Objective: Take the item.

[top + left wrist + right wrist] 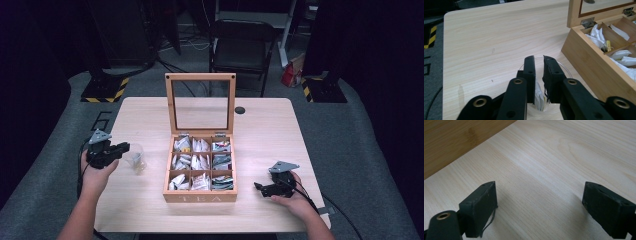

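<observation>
The word "TEA" is being shown in pale capitals on the front wall of the wooden tea box (200,198), on the side facing the person. A large pale numeral, seemingly a "6", is being made out on the grey floor (101,120) left of the box, just off the table's far left corner. Nothing legible is being offered on the sachets inside the box.

The left tongs (538,65) cover most of the clear cup (564,68) and the tea bag (539,96) inside it. The tea box (596,62) is cut off at the frame's right edge. Its sachet labels (220,146) are too small to read.
</observation>
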